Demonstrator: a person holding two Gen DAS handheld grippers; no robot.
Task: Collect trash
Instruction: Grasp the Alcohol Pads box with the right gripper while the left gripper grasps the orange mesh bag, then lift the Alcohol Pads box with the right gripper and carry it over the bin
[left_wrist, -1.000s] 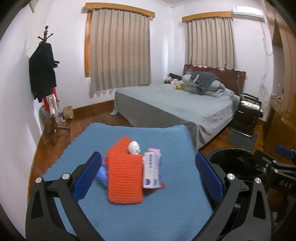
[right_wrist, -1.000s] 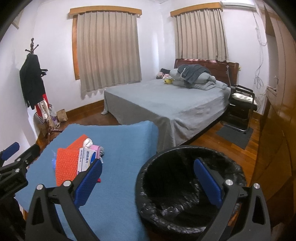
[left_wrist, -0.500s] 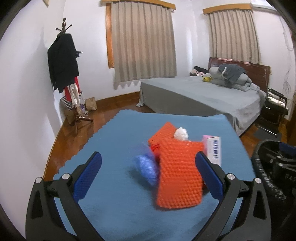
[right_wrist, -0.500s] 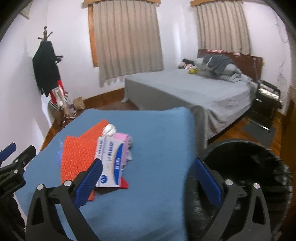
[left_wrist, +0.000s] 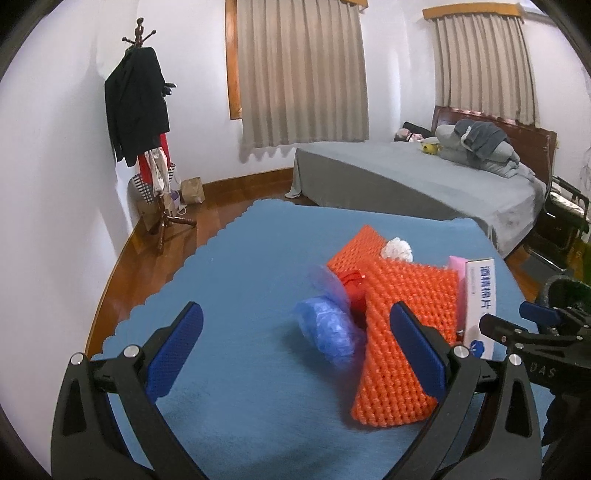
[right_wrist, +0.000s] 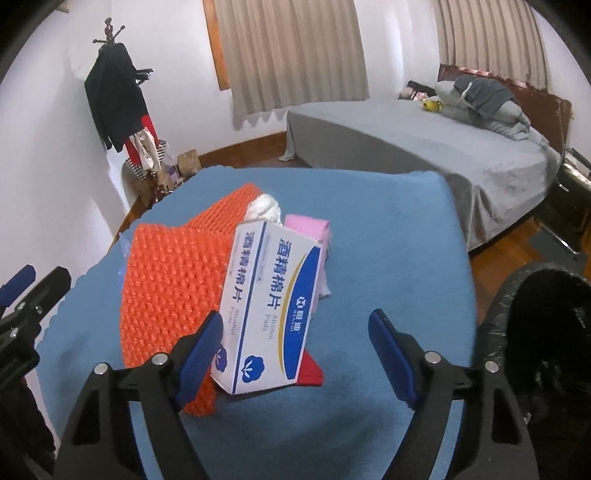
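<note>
Trash box (right_wrist: 264, 306) between the closing, not-yet-touching right hand-held gripper (right_wrist: 295, 354) pads — left hand-held gripper (left_wrist: 295, 354) wide.

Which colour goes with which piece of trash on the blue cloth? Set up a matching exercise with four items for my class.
Column one:
1. netted foam sleeve
2. alcohol pad box
3. crumpled plastic bag
4. balled tissue

Column two:
a. blue, see-through
b. plain white
c. orange
d. white with blue print

Pairs: 1-c, 2-d, 3-a, 4-b

Both wrist views look down, sharing the blue table (left_wrist: 240, 266).
</note>
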